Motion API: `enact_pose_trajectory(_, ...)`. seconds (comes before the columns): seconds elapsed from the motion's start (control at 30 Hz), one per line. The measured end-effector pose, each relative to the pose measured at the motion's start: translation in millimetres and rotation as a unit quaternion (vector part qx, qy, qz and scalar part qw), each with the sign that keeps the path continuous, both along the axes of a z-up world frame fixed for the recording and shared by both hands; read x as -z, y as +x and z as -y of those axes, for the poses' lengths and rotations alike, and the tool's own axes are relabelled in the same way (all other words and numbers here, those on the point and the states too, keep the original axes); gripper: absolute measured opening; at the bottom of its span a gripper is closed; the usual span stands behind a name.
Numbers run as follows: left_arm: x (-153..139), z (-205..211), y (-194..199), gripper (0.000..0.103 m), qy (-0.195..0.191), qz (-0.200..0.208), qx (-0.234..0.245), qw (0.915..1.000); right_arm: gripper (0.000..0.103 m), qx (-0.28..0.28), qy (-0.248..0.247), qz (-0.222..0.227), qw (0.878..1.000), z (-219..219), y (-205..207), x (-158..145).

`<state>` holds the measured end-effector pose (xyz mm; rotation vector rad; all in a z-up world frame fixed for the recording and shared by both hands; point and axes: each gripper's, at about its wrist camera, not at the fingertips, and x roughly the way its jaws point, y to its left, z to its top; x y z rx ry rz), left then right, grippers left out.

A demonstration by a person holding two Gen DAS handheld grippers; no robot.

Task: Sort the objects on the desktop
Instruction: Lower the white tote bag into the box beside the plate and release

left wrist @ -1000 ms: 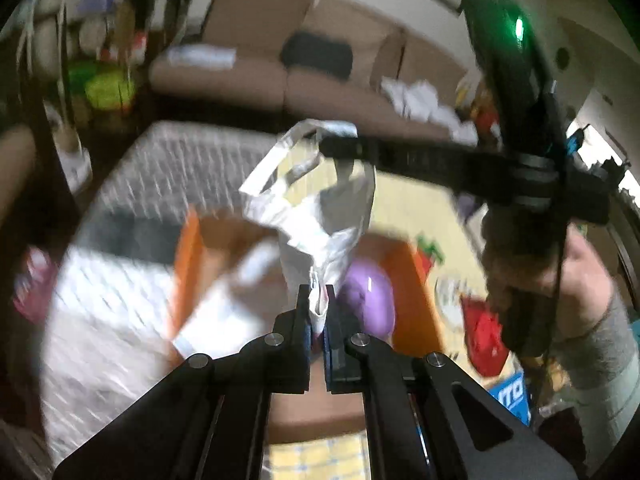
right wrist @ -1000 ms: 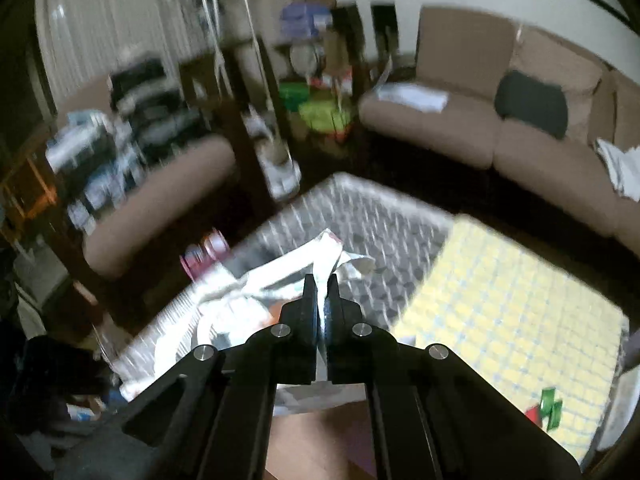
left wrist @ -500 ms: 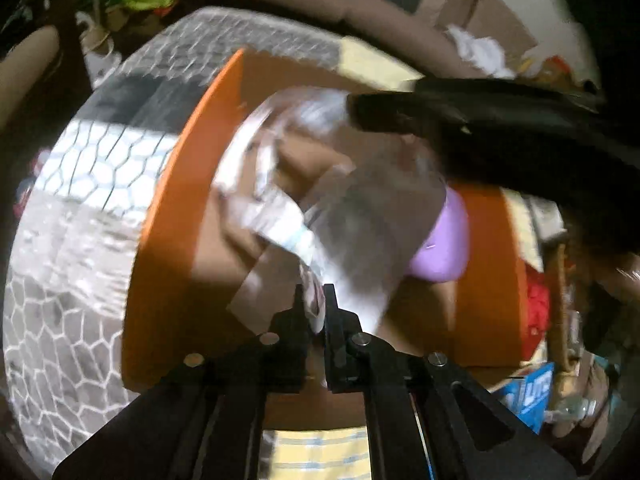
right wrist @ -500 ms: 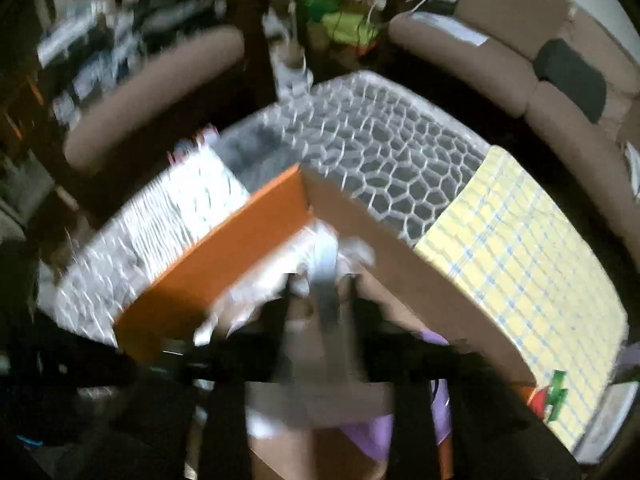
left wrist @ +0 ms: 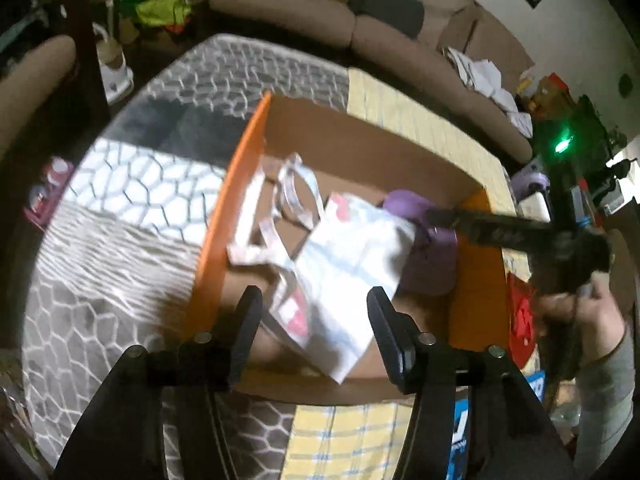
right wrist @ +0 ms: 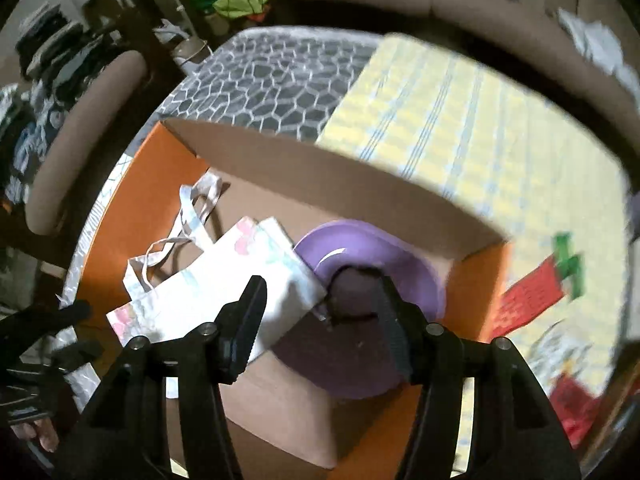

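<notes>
A white tote bag (left wrist: 352,276) with printed handles lies loose inside a cardboard box with orange walls (left wrist: 222,240). Beside it sits a purple cap (left wrist: 430,264). My left gripper (left wrist: 316,316) hovers just above the bag; its jaws are opening and its pads touch nothing. In the right wrist view, my right gripper (right wrist: 320,300) hangs over the bag's corner (right wrist: 240,276) and the purple cap (right wrist: 360,256) in the box (right wrist: 116,232). Its jaws stand apart, are closing slightly, and grip nothing. One right finger (left wrist: 480,226) reaches in over the cap.
The box stands on a grey honeycomb mat (left wrist: 120,280) next to a yellow checked cloth (right wrist: 480,120). A red strawberry-shaped item (right wrist: 532,300) lies on the cloth at the right. A brown sofa (left wrist: 320,12) runs along the back, with an armchair at the left.
Both grippers were shut on the white bag, holding it up. Both have sunk toward the box and opened, and the bag now lies inside it.
</notes>
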<state>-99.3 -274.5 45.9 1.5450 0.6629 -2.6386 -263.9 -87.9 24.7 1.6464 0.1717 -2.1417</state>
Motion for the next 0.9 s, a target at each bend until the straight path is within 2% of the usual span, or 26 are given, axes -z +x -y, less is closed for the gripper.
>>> enact_pose_trajectory(0.07, 0.9, 1.0, -2.4, 0.057, 0.011, -0.002, 0.0, 0.9999, 0.049, 0.002, -0.004, 0.01, 1.0, 3.3, 0.8, 10.9)
enact_pose_trajectory(0.13, 4.4, -0.4, -5.4, 0.057, 0.011, 0.002, 0.007, 0.9999, 0.039, 0.002, 0.0, 0.02, 1.0, 7.2, 0.6, 20.2)
enact_pose_trajectory(0.17, 6.2, -0.8, -5.7, 0.057, 0.009, 0.003, 0.01, 0.9999, 0.037, 0.003, 0.004, 0.027, 1.0, 9.1, 0.4, 25.2)
enact_pose_trajectory(0.3, 13.5, -3.2, -8.3, 0.057, 0.014, 0.009, 0.017, 0.9997, 0.023, 0.01, -0.017, 0.045, 0.999, 10.1, -0.2, 35.7)
enact_pose_trajectory(0.57, 21.7, -14.8, -11.3, 0.057, 0.009, 0.017, 0.039, 0.9991, 0.025, 0.047, -0.032, 0.067, 0.996, -0.2, -5.8, 48.7)
enact_pose_trajectory(0.67, 22.0, -18.8, -13.3, 0.056, 0.007, 0.018, 0.048, 0.9987, 0.036, 0.055, -0.031, 0.061, 0.996, -3.4, -6.5, 47.7)
enact_pose_trajectory(0.8, 24.6, -18.5, -18.0, 0.056, 0.004, 0.027, 0.049, 0.9984, 0.036, 0.046, -0.033, 0.058, 0.997, -0.3, -10.4, 44.4)
enact_pose_trajectory(0.87, 24.3, -15.0, -18.5, 0.056, 0.006, 0.028, 0.047, 0.9985, 0.024, 0.036, -0.04, 0.062, 0.997, 3.5, -11.0, 43.7)
enact_pose_trajectory(0.9, 23.3, -13.1, -17.9, 0.056, 0.003, 0.027, 0.044, 0.9987, 0.009, 0.032, -0.047, 0.062, 0.996, 5.3, -11.0, 42.6)
